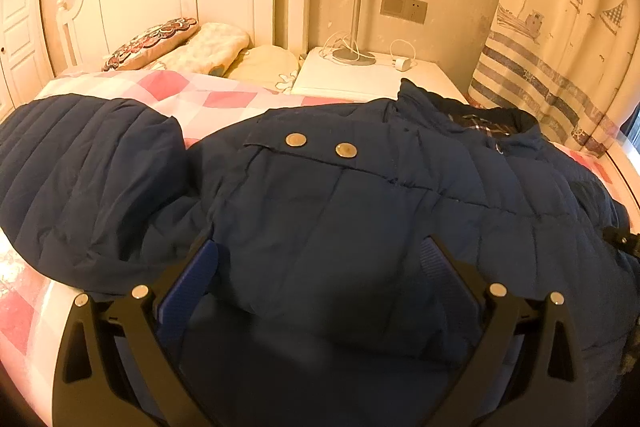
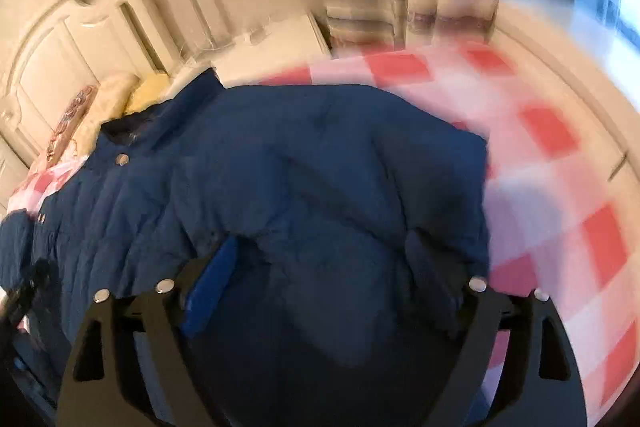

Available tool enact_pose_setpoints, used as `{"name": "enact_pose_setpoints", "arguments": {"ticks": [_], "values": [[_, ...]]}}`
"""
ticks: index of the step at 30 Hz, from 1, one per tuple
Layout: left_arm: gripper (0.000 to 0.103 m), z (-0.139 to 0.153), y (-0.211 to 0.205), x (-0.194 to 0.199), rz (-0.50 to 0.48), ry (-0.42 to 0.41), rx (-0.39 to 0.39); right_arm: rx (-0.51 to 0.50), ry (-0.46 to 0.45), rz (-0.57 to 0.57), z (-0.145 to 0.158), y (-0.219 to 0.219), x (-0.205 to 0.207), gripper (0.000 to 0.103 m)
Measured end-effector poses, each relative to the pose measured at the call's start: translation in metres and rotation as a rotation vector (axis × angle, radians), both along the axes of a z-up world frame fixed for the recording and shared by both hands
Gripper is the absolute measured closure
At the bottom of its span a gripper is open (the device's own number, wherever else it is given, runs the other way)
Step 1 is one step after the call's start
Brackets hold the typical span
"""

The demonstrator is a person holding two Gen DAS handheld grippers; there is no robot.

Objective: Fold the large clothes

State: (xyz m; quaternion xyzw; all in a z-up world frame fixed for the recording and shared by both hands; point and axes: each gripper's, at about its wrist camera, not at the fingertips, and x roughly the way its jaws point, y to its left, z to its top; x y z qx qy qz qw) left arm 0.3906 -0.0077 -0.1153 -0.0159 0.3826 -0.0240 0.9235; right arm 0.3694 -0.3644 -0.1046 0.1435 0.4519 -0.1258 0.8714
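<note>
Left wrist view shows a dark blue puffer jacket [image 1: 360, 195] spread across a bed [image 1: 192, 95] with a pink checked cover, its collar [image 1: 492, 123] toward the nightstand [image 1: 360, 79] and curtain [image 1: 560, 27], and one sleeve [image 1: 88, 179] bulging out to the left of the body. The left gripper [image 1: 320, 259] hangs over the near part of the jacket's body, jaws wide apart, with padded cloth lying between and under them but nothing pinched. In the right wrist view, which is smeared by motion, the right gripper [image 2: 324, 259] also stands with jaws wide over the jacket [image 2: 300, 167]; the cloth below bulges up between them, yet the pads do not appear to press it. From this side the jacket's long axis runs away from the jaws toward the collar [image 2: 160, 123] at upper left, and its far side edge [image 2: 480, 163] lies just to the right, bordering bare checked cover. I judge that this right edge is nearer the right gripper, while the loose sleeve sits nearer the left one, so each would take its own side for the fold inward.
</note>
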Motion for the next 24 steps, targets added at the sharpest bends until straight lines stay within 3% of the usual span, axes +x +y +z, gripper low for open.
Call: {"name": "enact_pose_setpoints", "arguments": {"ticks": [2,4,5,8,11,14,16,18,19,24], "values": [[0.002,0.0,0.002,0.0,0.0,0.003,-0.014,-0.033,-0.06,-0.055,0.019,0.006,-0.018,0.022],[0.002,0.0,0.003,0.001,0.0,0.002,-0.014,-0.057,-0.145,0.007,0.036,0.029,-0.037,0.021],[0.002,0.0,0.003,0.001,-0.001,0.002,-0.017,-0.081,-0.133,0.048,0.034,0.039,-0.038,0.021],[0.002,0.0,0.006,0.001,-0.005,0.0,-0.038,-0.179,0.023,0.162,0.004,0.062,-0.034,0.017],[0.002,0.003,0.011,-0.001,-0.013,-0.016,-0.078,-0.107,0.022,0.023,0.01,0.041,-0.05,0.017],[0.002,0.007,0.022,-0.003,-0.013,-0.028,-0.147,-0.13,-0.092,-0.001,0.032,0.05,-0.07,0.016],[0.002,0.016,0.04,-0.01,0.032,-0.062,-0.21,-0.17,-0.086,0.073,0.025,0.067,-0.071,0.015],[0.002,0.027,0.067,-0.023,0.091,-0.107,-0.284,-0.154,0.0,0.118,0.001,0.069,-0.063,0.013],[0.002,0.032,0.082,-0.031,0.126,-0.129,-0.319,-0.135,-0.001,0.11,0.0,0.066,-0.058,0.013],[0.002,0.047,0.208,-0.067,0.411,-0.217,-0.534,-0.127,-0.012,0.094,0.001,0.064,-0.059,0.013]]}}
